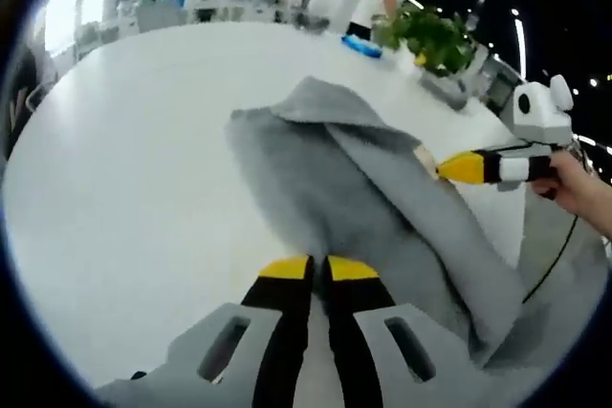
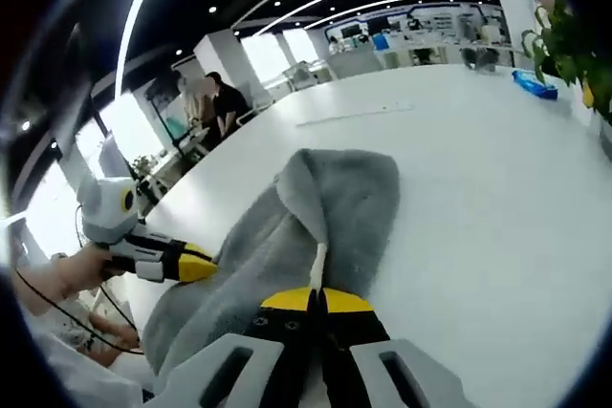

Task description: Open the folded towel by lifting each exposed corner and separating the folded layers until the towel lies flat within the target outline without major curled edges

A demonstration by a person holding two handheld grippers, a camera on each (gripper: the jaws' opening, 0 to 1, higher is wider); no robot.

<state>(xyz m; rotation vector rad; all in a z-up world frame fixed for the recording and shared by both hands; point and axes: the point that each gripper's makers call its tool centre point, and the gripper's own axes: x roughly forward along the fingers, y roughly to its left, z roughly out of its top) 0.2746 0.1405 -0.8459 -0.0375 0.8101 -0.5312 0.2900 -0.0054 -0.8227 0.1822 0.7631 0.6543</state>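
Towel: grey towel (image 1: 382, 207), still folded and rumpled, lies on a white table (image 1: 143, 140).
Left gripper: left gripper (image 1: 318, 268) has its jaws closed on the towel's near edge.
Right gripper: right gripper (image 2: 318, 299) is clamped on a white-edged fold of towel.
Containers: blue tray (image 1: 363, 46) beside a potted green plant (image 1: 435, 40); contents unclear.
Room: bright hall, ceiling light strips; people (image 2: 225, 102) stand beyond the table.
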